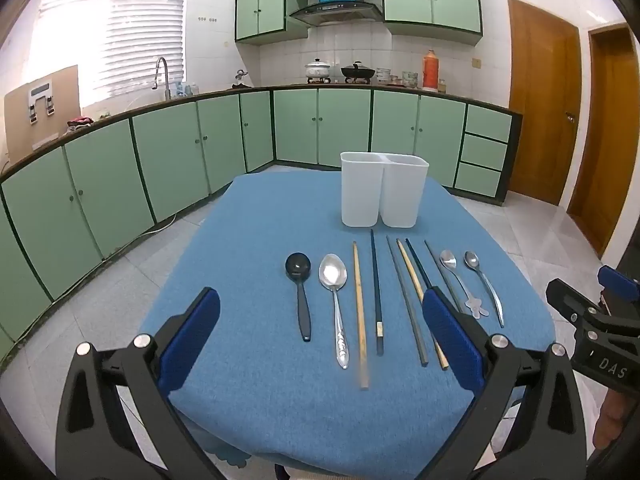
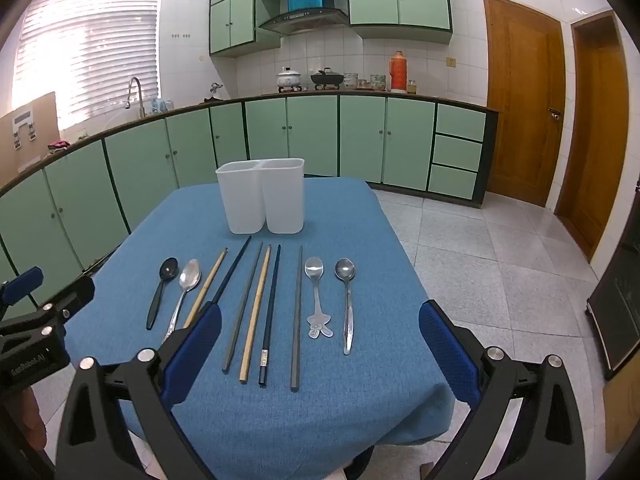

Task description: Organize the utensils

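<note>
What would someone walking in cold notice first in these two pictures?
Probably the neat row of spoons and chopsticks laid side by side on the blue cloth-covered table, from the black plastic spoon at one end to the plain steel spoon at the other. Just behind them stands a white plastic two-compartment holder, which looks empty. In front, both hand-held grippers, left and right, hang open with blue-padded fingers.

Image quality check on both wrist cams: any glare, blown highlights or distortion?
Left wrist view: the window blinds are blown out to white, the cabinet line bows with fisheye curvature, and the corners are vignetted black; the utensils stay sharp, with a bright glint on the large metal spoon. Right wrist view: the blinds keep their slat detail, with the same barrel distortion and dark corners; mild sheen on the floor tiles.
</note>
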Motion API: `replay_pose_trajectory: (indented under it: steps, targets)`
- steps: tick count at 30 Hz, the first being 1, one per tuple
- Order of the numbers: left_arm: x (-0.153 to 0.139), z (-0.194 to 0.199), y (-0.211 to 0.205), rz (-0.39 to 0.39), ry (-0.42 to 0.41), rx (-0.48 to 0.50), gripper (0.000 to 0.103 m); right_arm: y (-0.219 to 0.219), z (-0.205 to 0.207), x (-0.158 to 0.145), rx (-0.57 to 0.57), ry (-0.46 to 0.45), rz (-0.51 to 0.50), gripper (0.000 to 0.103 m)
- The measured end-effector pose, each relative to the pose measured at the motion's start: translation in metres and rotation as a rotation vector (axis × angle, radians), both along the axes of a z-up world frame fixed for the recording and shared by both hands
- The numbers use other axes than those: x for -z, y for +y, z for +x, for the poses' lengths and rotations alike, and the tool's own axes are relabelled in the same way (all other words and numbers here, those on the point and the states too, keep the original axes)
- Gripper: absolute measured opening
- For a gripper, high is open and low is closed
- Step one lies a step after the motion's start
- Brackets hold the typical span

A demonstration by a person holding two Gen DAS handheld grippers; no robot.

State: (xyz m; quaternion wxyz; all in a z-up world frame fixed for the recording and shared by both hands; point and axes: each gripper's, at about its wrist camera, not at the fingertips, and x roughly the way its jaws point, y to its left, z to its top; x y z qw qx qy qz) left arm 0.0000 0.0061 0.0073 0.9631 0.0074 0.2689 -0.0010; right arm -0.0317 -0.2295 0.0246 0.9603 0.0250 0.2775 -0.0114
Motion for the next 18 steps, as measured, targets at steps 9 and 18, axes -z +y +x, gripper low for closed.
replay_pose_trajectory:
  steps: [9, 18]
  targets:
    - [0.0027, -0.0013, -0.0029, 0.000, -0.007, -0.003, 0.098, -0.0004, -0.0006, -0.0001, 0.000, -0.001, 0.001, 0.097]
    - [0.0021, -0.0014, -0.0025, -0.001, -0.006, -0.002, 0.098, -0.0007, -0.0010, -0.0001, 0.000, -0.002, 0.001, 0.097]
